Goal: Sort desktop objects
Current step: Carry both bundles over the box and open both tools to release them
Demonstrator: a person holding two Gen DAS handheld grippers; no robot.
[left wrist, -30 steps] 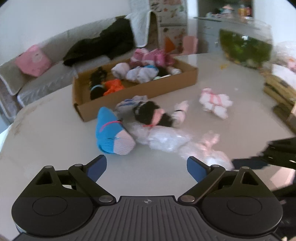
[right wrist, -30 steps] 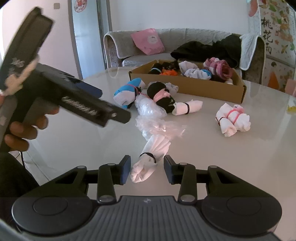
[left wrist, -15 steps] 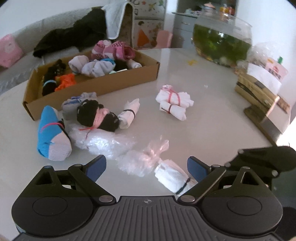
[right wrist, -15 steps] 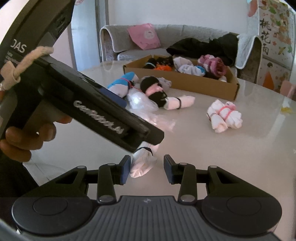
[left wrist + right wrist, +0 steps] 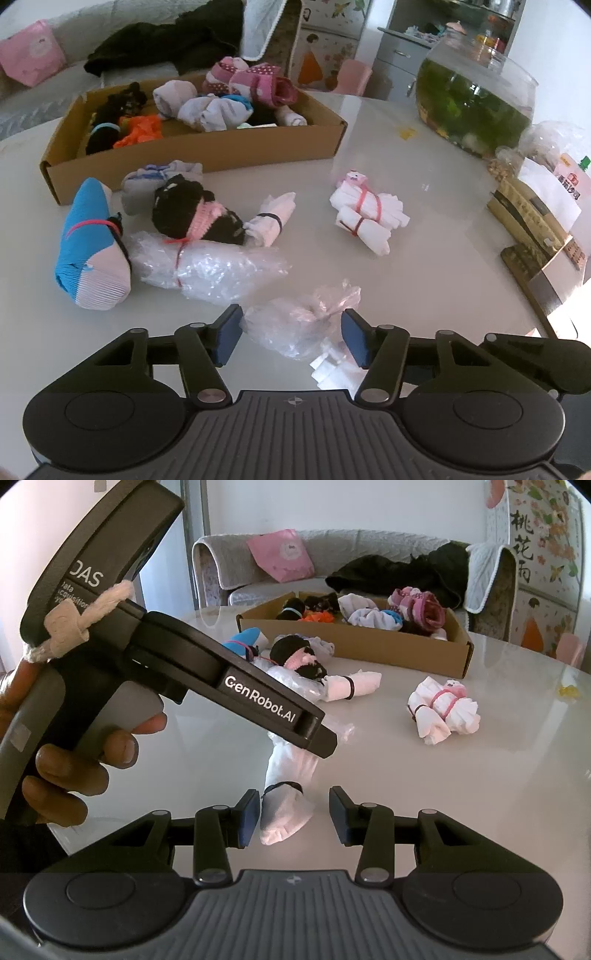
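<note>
- Sorting under way: a cardboard box (image 5: 192, 155) at the far left of the tabletop (image 5: 424, 266) already holds several rolled sock bundles in black, orange, white and pink, a sign that part of the job is done
- Still loose in front of the box, left to right: a blue-and-white sock roll (image 5: 90, 254), a grey bundle (image 5: 155, 181), a black-and-pink bundle (image 5: 197, 216), a plastic-wrapped roll (image 5: 207, 267), a small white roll with a black band (image 5: 271, 221), and, well apart to the right, a white bundle tied with red bands (image 5: 365, 214); by this count more than half appears left to sort
- Left tongs (image 5: 291, 332), closing at this moment, straddle a crumpled clear bag (image 5: 295, 321); the left pad touches the plastic, the right pad stands clear of it
- The bag adjoins a white banded sock (image 5: 286, 794) lying near the tabletop's front edge, its long axis running from the right tongs (image 5: 291, 816) away toward the box, toe end nearest the camera
- Right tongs stand narrowly apart around that toe end; left pad just beside it, right pad clear, no firm grip visible
</note>
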